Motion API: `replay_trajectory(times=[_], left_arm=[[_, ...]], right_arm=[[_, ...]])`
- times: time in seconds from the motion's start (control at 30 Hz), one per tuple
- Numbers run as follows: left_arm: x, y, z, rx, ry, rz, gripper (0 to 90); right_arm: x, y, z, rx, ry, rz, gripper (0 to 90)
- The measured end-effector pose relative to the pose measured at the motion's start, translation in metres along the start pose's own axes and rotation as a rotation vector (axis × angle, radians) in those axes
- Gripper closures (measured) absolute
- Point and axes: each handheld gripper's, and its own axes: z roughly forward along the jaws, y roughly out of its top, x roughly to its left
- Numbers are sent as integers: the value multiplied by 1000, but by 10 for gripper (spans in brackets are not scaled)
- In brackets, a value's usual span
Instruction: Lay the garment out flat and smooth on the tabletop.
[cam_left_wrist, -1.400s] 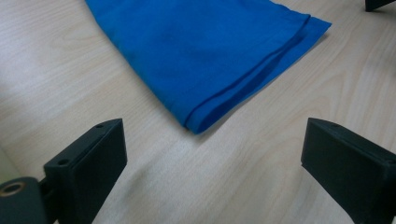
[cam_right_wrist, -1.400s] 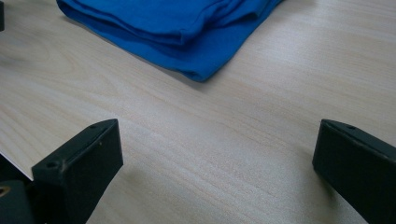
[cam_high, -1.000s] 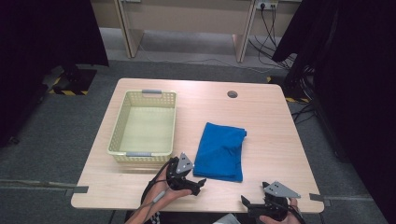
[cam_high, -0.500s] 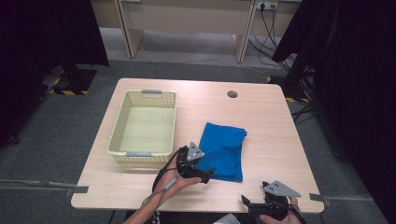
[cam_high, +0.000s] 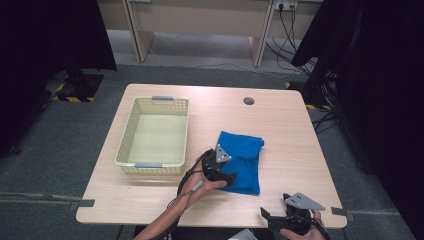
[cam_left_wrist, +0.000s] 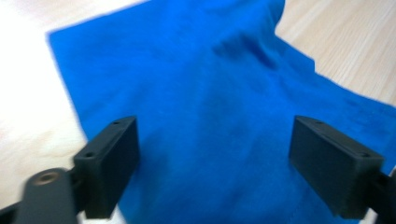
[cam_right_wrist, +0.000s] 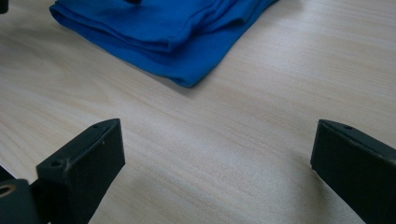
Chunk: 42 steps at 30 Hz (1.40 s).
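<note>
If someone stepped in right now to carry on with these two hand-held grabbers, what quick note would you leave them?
Left gripper: over the folded blue cloth, jaws have just been closing a little but are apart and grip nothing.
Right gripper: open, empty, at the table's near edge, the cloth's corner ahead of it.
Yellow basket: left of the cloth, nothing in it.
Done: left gripper has reached the cloth.
Left: probably grip the cloth and move it, perhaps into the basket.
</note>
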Motion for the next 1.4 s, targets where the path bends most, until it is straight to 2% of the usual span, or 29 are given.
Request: replay_trajectory(times=[0.1, 0.17, 0.53, 0.77, 0.8, 1.03, 1.07, 1.13, 1.17, 1.2, 1.23, 1.27, 1.3, 1.37, 1.4], left_arm=[[-5, -1, 7, 21, 2, 14, 201], [-8, -2, 9, 17, 12, 20, 201], [-29, -7, 1, 32, -4, 24, 192], [-35, 5, 3, -1, -3, 24, 142], [-38, 10, 7, -7, -2, 36, 140], [-42, 27, 25, -32, 3, 50, 150], [-42, 29, 28, -30, 2, 51, 163], [-40, 31, 39, 0, -12, 35, 290], [-40, 31, 39, 0, -12, 35, 358], [-38, 31, 42, 6, -12, 27, 358], [-36, 32, 43, -2, -19, 9, 414], [-33, 34, 41, -11, -14, 6, 550], [-32, 34, 40, -13, -13, 4, 606], [-31, 35, 38, -15, -13, -2, 675], [-30, 36, 37, -17, -14, -8, 675]], right_arm=[[-1, 0, -1, -1, -3, 1, 32], [-2, 0, 0, -2, -5, 3, 32], [-4, 1, 0, 0, -13, 6, 33], [-5, 1, 0, 0, -15, 8, 34], [-5, 1, 0, -1, -15, 8, 34], [-6, 1, 0, -3, -14, 9, 34], [-6, 1, 0, -2, -14, 8, 34], [-5, 1, 0, -2, -12, 9, 34], [-5, 1, 0, -2, -12, 9, 34], [-5, 1, 0, -2, -11, 9, 35], [-5, 1, -1, -2, -10, 9, 35], [-5, 1, 0, -2, -10, 10, 36], [-6, 1, 0, -2, -11, 7, 35], [-5, 1, 0, -1, -11, 9, 35], [-5, 1, 0, 0, -10, 8, 36]])
